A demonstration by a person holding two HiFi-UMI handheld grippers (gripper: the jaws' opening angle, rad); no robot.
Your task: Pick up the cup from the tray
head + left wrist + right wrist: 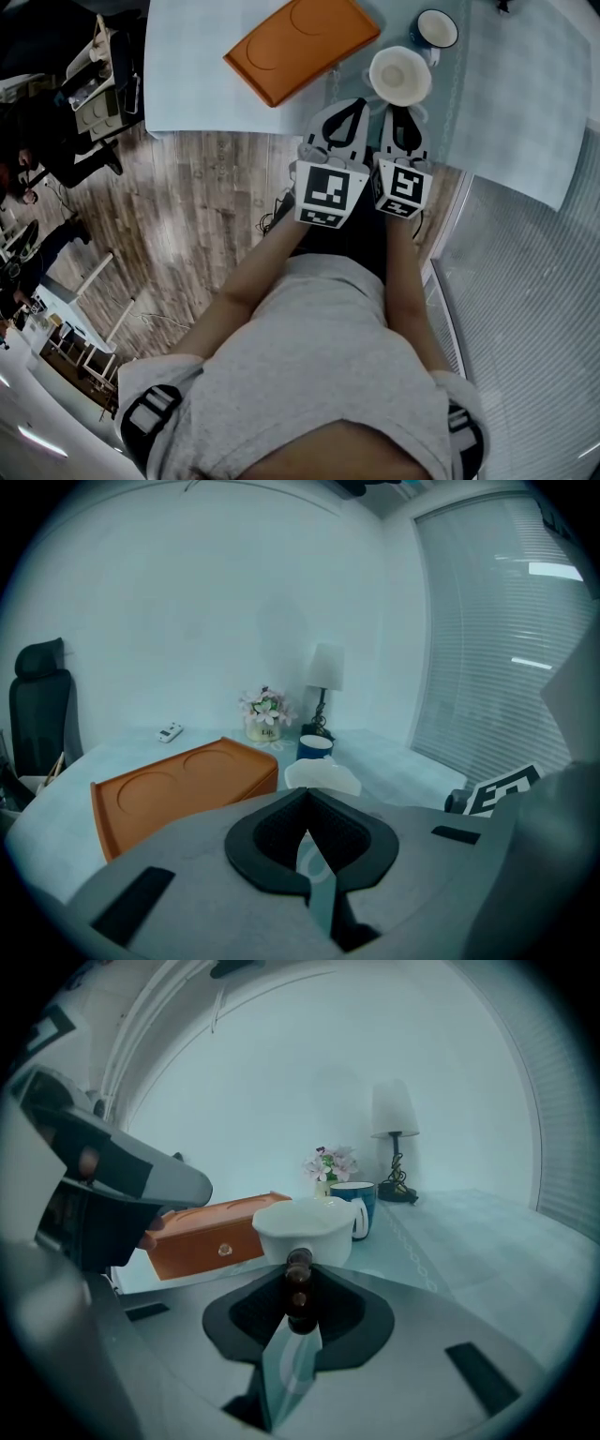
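White cup (400, 75) upright, mouth upward

cup (400, 75) R of tray (302, 47), mug (436, 30) behind

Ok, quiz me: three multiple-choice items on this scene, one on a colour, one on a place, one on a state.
1. The tray is: A green, B orange, C black.
2. The blue mug stands: A on the tray, B on the table beyond the white cup, C on the floor.
3. The tray is: A empty, B holding two cups, C upside down.

Answers: B, its surface is plainly orange; B, the mug sits on the tabletop past the white cup; A, both round wells are bare.
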